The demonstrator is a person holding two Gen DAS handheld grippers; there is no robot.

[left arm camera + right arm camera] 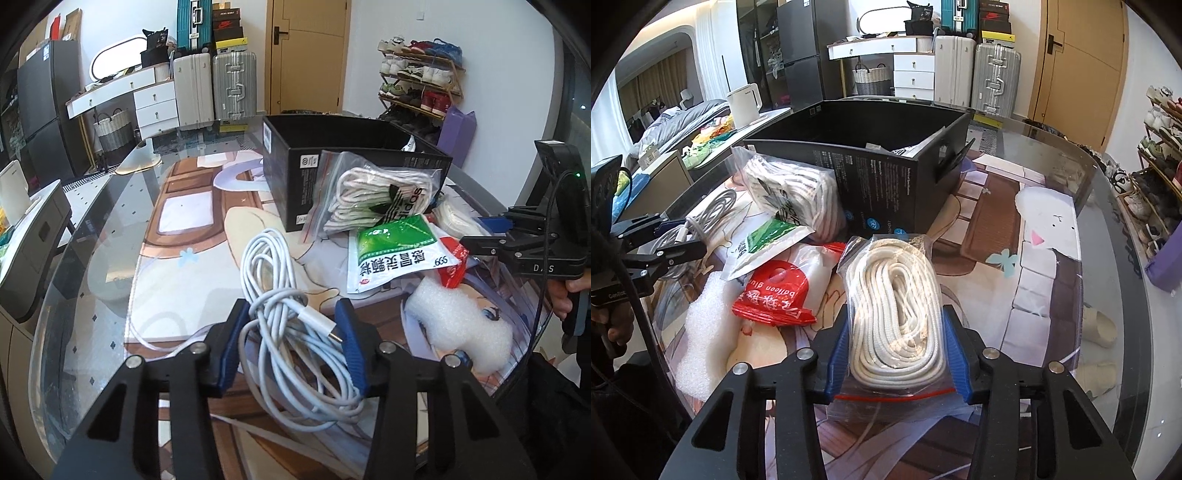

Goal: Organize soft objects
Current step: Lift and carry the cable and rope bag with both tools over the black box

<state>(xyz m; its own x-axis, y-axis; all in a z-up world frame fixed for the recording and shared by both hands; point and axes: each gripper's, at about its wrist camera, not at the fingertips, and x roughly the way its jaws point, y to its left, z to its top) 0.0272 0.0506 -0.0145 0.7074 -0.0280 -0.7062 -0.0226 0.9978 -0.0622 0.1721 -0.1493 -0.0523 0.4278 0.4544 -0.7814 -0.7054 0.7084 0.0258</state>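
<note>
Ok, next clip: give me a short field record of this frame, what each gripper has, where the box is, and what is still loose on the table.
left gripper: shut on the white cable bundle
right gripper: shut on the zip bag of white rope
black box: open, on the glass table, behind the pile
box contents: mostly hidden
still loose: bagged socks leaning on the box, green sachet, red-and-white bag, white foam piece
</note>
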